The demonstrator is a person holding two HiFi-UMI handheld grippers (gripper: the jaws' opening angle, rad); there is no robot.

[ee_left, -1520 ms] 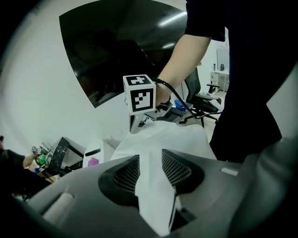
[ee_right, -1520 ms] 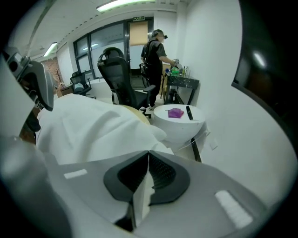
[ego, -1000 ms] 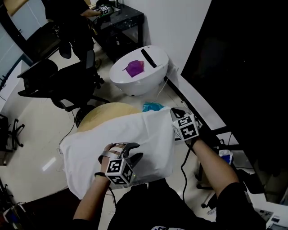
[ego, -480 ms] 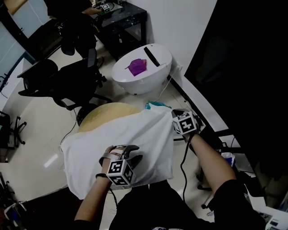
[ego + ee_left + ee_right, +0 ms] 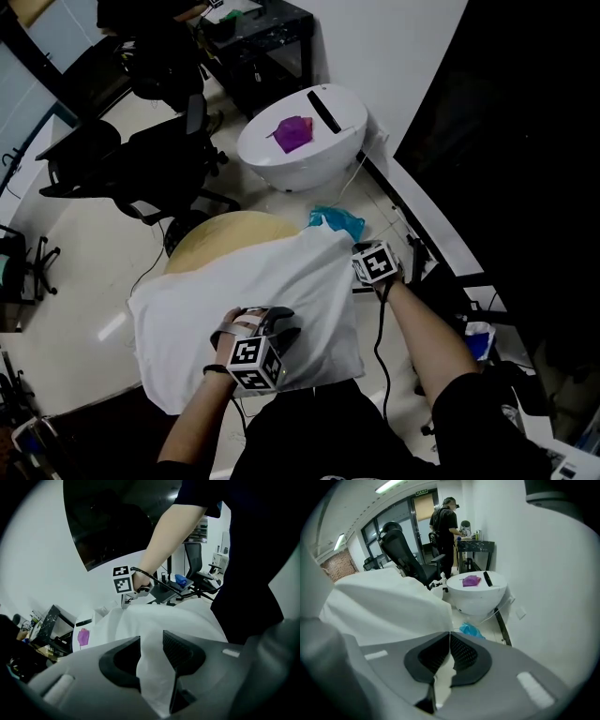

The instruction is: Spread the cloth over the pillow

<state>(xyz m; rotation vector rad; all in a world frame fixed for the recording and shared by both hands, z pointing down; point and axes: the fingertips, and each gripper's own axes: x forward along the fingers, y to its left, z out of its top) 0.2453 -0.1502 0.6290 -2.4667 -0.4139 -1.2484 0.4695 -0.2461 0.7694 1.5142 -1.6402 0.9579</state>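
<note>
Pinching a thick fold of the white cloth [image 5: 248, 281] in the left gripper [image 5: 274, 325], low centre. Nipping its right corner in the right gripper [image 5: 359, 274], jaws pressed nearly together. Lies draped mid-frame over the tan pillow [image 5: 220, 234], long axis left to right, far corner pointing upper right. Could bare more pillow at upper left if tugged nearer.

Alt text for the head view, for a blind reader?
Seen from above, a person's two grippers hold a white cloth draped over a tan round cushion: left gripper at its near edge, right gripper at its right corner. Office chairs and a white oval table stand beyond.
</note>
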